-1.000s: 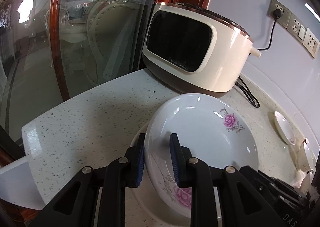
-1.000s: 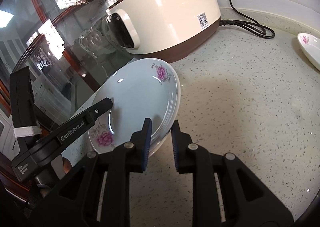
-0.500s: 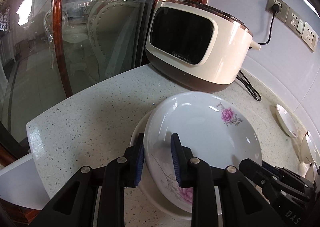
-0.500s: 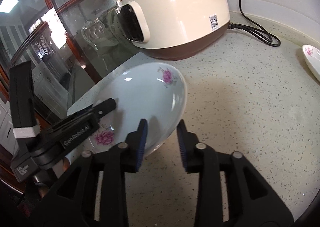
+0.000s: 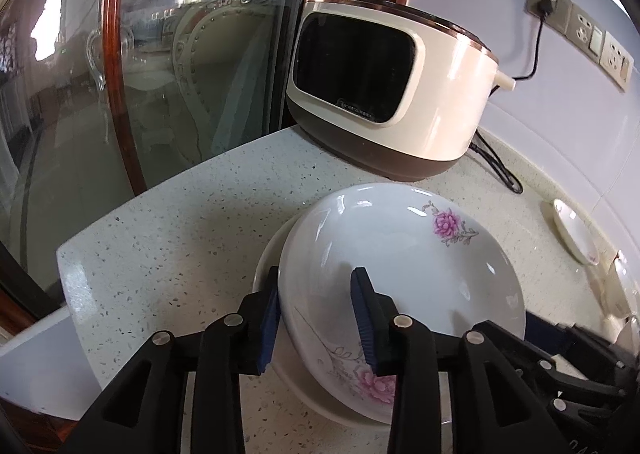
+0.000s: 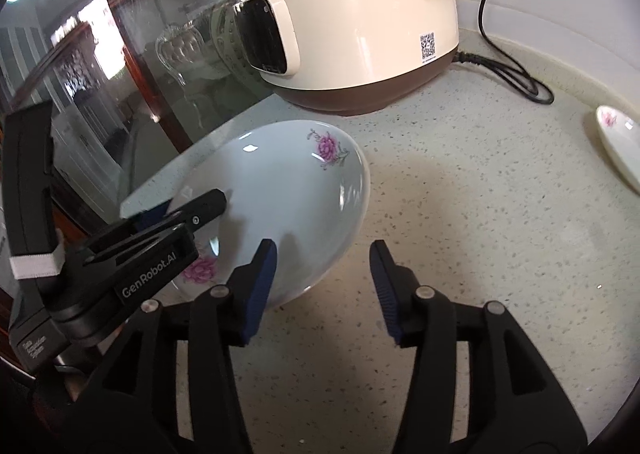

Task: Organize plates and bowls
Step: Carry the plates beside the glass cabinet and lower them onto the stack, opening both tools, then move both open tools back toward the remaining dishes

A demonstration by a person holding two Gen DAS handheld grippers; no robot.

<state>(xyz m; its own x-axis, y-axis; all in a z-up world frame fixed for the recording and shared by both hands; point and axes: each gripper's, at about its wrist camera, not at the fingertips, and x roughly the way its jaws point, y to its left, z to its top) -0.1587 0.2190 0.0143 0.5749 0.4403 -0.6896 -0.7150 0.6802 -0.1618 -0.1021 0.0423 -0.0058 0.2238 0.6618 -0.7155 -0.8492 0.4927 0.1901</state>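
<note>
Glossy round floral plate [image 5: 400,266] on speckled counter [image 5: 180,238]

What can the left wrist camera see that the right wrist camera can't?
Only the left wrist view shows the grey wall sockets with a black plug in one, and a second white plate lying under the flowered one.

Only the right wrist view shows the square black code sticker on the cooker's side.

Both show the white plate with pink flowers, the cream and brown rice cooker, the speckled stone counter and the small white dish further off.
</note>
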